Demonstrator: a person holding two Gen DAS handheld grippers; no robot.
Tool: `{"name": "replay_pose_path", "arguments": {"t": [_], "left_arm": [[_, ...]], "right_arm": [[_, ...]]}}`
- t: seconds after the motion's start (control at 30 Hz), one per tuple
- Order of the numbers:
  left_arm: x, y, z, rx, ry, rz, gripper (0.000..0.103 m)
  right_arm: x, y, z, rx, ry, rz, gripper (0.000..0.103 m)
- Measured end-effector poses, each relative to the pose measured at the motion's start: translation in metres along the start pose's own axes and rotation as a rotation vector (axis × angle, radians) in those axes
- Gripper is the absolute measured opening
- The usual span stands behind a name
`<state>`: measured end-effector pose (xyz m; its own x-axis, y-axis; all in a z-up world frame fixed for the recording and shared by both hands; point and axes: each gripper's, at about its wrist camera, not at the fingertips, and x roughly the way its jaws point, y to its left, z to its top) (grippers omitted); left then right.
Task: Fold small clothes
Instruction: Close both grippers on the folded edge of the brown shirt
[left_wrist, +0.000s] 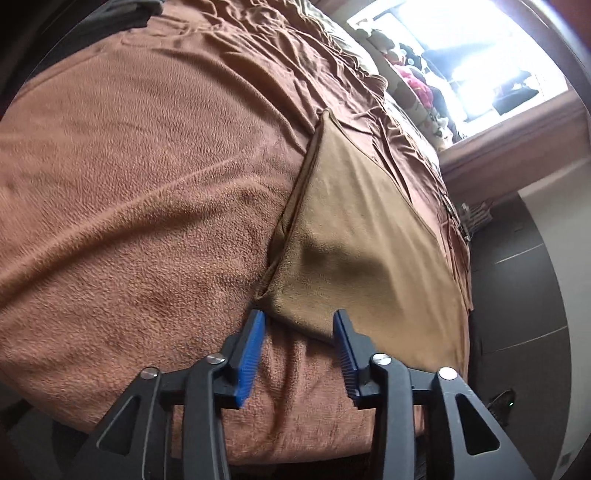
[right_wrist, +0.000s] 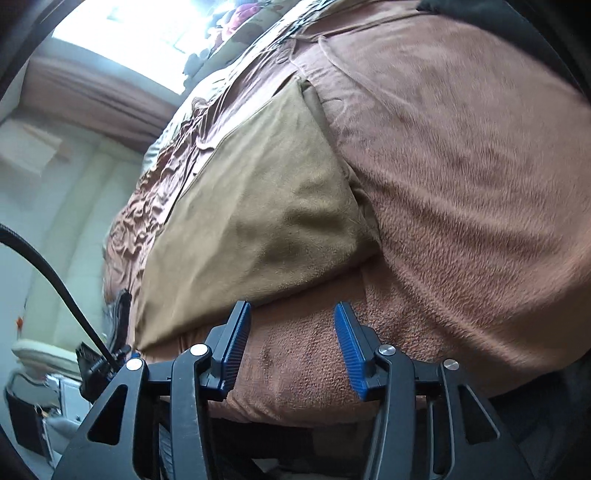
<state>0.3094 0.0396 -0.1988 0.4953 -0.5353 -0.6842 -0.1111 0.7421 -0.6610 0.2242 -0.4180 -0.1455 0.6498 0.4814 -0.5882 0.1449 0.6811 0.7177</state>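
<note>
Tan cloth (left_wrist: 354, 236) lies folded flat on the brown blanket (left_wrist: 129, 192). Left gripper (left_wrist: 300, 323) and right gripper (right_wrist: 291, 314) hover at its near edge, jaws spread, empty. Judged step: between folds; next move requires pinching this near edge.

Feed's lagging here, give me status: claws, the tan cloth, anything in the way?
Left claw open, right claw open, both empty. Tan cloth folded flat on brown blanket, near edge at left claw's tips. Nothing blocking.

Our left gripper (left_wrist: 300, 321) and right gripper (right_wrist: 292, 314) show black frames, ribbed blue pads (left_wrist: 251, 354), round silver screws (right_wrist: 198, 349).
</note>
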Motion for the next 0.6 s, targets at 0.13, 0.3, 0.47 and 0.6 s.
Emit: {"name": "replay_pose_path", "arguments": {"t": [0.13,0.3,0.47,0.6], "left_arm": [[0.005,0.005,-0.001,-0.029,0.009,-0.003,0.042],[0.008,0.014,0.001,-0.067,-0.006,-0.026,0.042],[0.013,0.015,0.005,-0.056,-0.034,-0.008,0.04],[0.016,0.014,0.009,-0.055,-0.046,-0.006,0.04]], "right_arm": [[0.004,-0.01,-0.001,0.044,-0.014,0.016,0.045],[0.006,-0.022,0.0,0.098,-0.034,0.036,0.045],[0.01,-0.031,-0.001,0.159,-0.077,0.048,0.043],[0.011,-0.035,-0.001,0.182,-0.124,0.041,0.041]]}}
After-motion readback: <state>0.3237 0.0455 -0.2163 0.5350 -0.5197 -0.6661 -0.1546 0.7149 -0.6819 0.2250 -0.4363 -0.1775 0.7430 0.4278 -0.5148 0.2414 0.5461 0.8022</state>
